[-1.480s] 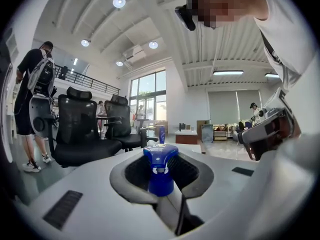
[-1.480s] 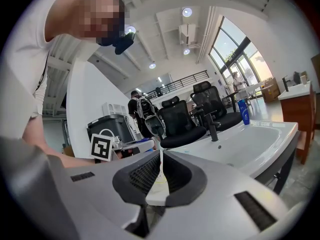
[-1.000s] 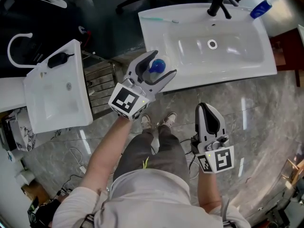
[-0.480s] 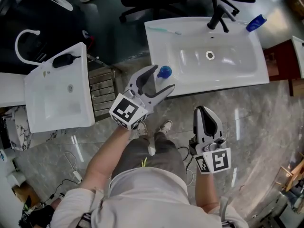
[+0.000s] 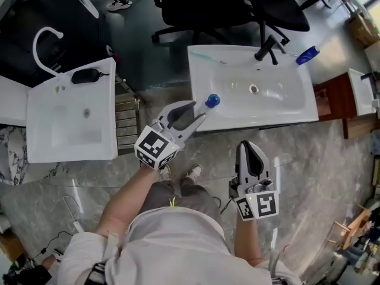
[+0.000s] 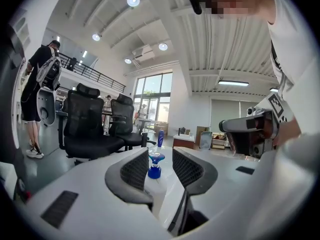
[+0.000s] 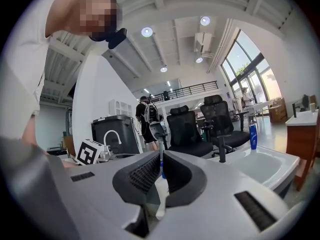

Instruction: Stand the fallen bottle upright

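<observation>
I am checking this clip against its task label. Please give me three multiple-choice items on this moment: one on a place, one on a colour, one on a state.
1. Where on the large sink does the blue-capped bottle stand?
A. in the bowl
B. on its near left corner
C. at the middle of its far edge

2. What colour is that sink's tap?
A. black
B. red
C. yellow

3. How is the bottle posed?
A. on its side
B. upright
C. upside down

Answers:
1 B: the head view shows it on the rim corner nearest the person, at the view's left.
2 A: the tap is dark against the white basin.
3 B: the left gripper view shows the cap on top of the clear body.
</observation>
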